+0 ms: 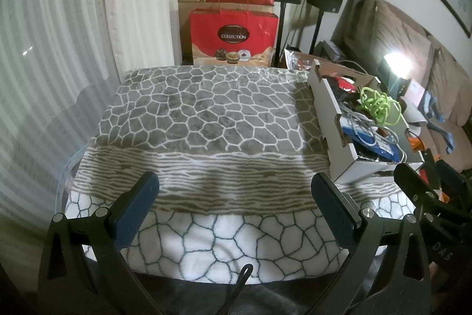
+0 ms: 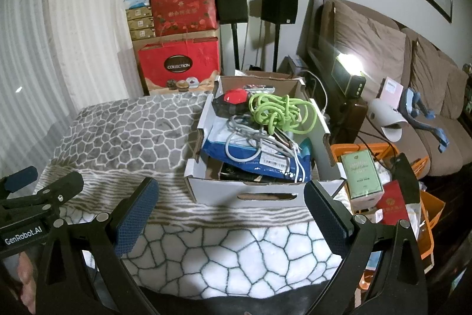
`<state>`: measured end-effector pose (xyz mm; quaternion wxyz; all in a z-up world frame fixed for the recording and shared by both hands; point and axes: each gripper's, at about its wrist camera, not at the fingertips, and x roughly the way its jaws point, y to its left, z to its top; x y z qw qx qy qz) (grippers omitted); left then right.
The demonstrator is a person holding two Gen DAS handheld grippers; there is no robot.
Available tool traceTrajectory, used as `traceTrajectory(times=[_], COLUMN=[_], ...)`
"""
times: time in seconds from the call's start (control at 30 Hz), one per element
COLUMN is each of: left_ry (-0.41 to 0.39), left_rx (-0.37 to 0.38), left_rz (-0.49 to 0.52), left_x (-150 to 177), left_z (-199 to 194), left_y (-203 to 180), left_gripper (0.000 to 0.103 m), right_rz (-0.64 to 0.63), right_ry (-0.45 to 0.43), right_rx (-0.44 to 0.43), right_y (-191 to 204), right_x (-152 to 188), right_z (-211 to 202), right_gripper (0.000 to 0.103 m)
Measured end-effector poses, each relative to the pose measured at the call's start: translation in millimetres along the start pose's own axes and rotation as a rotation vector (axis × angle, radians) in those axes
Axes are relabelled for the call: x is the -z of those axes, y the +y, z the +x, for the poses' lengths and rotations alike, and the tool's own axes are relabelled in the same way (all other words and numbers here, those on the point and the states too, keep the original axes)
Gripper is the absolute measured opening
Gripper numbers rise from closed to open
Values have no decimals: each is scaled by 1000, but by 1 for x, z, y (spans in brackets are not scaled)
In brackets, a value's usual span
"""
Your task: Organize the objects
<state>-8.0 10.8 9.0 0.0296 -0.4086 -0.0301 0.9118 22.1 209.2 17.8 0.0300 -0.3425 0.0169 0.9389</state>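
A white cardboard box (image 2: 259, 194) (image 1: 333, 120) sits on the right side of a blanket-covered table (image 1: 206, 114) (image 2: 124, 138). It holds a tangled green cord (image 2: 280, 111) (image 1: 379, 105), a grey cable (image 2: 250, 143), a blue packet (image 2: 253, 158) and a red-topped black item (image 2: 234, 99). My left gripper (image 1: 234, 197) hovers open over the blanket's near edge with nothing between its fingers. My right gripper (image 2: 230, 200) is open just before the box's front wall, also holding nothing. Each gripper shows at the edge of the other's view.
An orange basket (image 2: 424, 208) with a green carton (image 2: 361, 176) and red packet stands right of the table. Red gift bags (image 1: 236, 34) and stacked boxes stand behind it, with two black speakers (image 2: 278, 2) on stands. A brown sofa (image 2: 413, 84) lies to the right; curtains hang left.
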Motion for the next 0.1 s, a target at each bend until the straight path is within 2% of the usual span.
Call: traceTrajectory(times=[0.1], left_ry=[-4], left_rx=[-7], left_rz=[-3], left_x=[0], left_z=[-1], left_y=[0], left_gripper=[103], right_rz=[-2], right_ry=[-1], right_rx=[2], right_y=[0], right_x=[0], right_z=[0], right_gripper=[100])
